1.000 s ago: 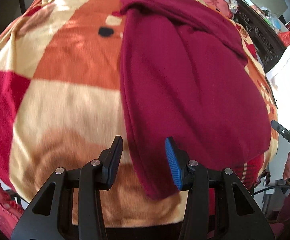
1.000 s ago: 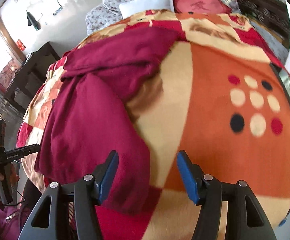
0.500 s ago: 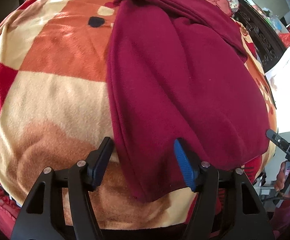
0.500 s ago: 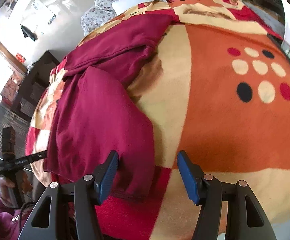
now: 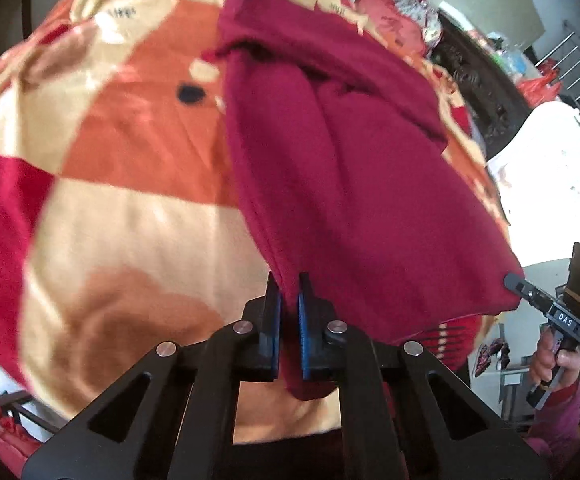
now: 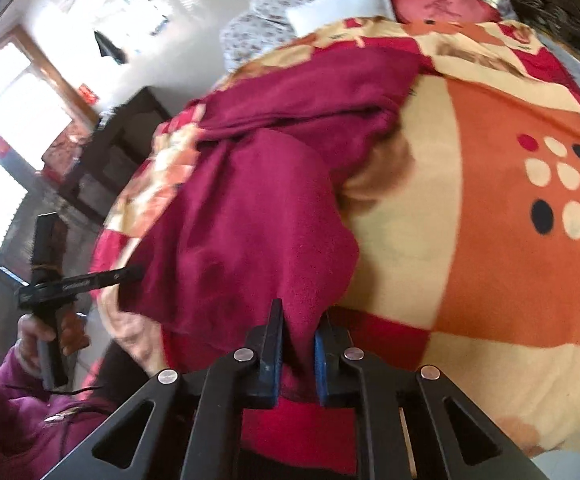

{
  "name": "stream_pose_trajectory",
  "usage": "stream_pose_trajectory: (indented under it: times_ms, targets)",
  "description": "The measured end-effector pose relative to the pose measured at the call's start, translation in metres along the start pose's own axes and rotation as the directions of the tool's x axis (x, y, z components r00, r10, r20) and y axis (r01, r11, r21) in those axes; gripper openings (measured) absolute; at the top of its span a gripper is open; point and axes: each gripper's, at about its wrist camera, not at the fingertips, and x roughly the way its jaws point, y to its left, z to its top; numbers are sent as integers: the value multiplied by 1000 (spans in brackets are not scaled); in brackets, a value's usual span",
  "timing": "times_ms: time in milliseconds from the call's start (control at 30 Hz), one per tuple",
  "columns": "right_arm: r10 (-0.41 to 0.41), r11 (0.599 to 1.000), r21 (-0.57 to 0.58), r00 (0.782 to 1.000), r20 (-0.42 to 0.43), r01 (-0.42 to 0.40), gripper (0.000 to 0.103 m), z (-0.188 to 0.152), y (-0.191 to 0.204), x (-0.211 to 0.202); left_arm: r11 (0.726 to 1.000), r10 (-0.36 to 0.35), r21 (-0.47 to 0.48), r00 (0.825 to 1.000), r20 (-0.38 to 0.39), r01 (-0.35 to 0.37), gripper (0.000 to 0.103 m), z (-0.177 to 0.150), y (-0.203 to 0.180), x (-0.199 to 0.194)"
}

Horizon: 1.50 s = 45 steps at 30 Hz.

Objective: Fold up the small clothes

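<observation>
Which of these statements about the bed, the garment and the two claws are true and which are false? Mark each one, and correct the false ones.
1. The left claw is shut on the near edge of the dark red garment. True.
2. The right claw hangs open above the blanket. False: it is shut on the garment's near corner.
3. The garment is neatly folded into a small square. False: it lies spread out lengthwise, with its far end bunched.
4. The blanket has a cluster of round dots on an orange patch. True.
5. The garment is blue. False: it is dark red.
</observation>
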Motion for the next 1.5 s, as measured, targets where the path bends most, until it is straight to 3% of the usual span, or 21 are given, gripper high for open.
stream_pose_trajectory:
  times_ms: [133,233,400,467,533,667,700,733,800,833,933,1067,1233,1267,1333,1433,1500]
  targets:
    - [108,994,2,994,-6,-108,8,-8,25,-13,1000,21,1,999,40,-21,5,-4,13,-32]
    - [163,987,5,985,-56,-163,7,-21,37,-2,999,44,-7,999,28,-44,6,-14,28,-34]
    - [-20,999,-31,985,-171,14,7,-42,28,39,995,83,-58,996,-26,-84,5,-26,50,-6]
    - [-89,995,-49,980,-178,81,7,-45,22,40,996,61,-60,998,-22,-62,5,-27,49,-6]
    - [-99,995,-41,981,-167,93,7,-43,15,31,998,56,-42,998,-2,-57,6,-24,44,-11]
    - [-39,999,6,990,-137,40,8,-31,3,18,998,36,-57,999,-11,-37,6,-21,47,-14]
    - [-53,998,33,993,-103,56,13,-24,-2,16,997,32,-69,999,-16,-33,6,-20,49,-13]
    - [-57,997,56,996,-69,61,24,-18,-7,15,997,31,-76,999,-16,-32,6,-19,50,-13]
    - [-52,992,115,999,14,50,46,-2,-20,12,996,41,-85,999,-15,-42,18,-19,51,-12]
    - [-52,989,144,997,55,44,47,10,-27,14,995,43,-91,999,-14,-44,22,-18,52,-12]
    - [-101,979,188,986,132,75,47,54,-43,30,993,45,-108,999,-3,-45,34,-13,53,-10]
    - [-206,967,186,963,174,174,47,108,-61,63,991,53,-121,999,2,-52,36,-7,52,-5]
    - [-309,939,204,941,140,278,46,150,-89,105,990,51,-129,998,-24,-53,36,-3,50,7]
    - [-308,938,209,941,138,276,42,153,-93,108,990,56,-130,998,-33,-60,36,-2,50,11]
    - [-285,946,200,949,132,256,13,155,-101,112,989,60,-133,997,-47,-66,36,-2,50,16]
    - [-311,946,134,941,133,293,11,155,-99,114,988,59,-137,996,-65,-67,36,1,49,22]
    - [-352,935,95,923,154,341,11,157,-97,105,988,65,-135,995,-70,-74,36,3,48,23]
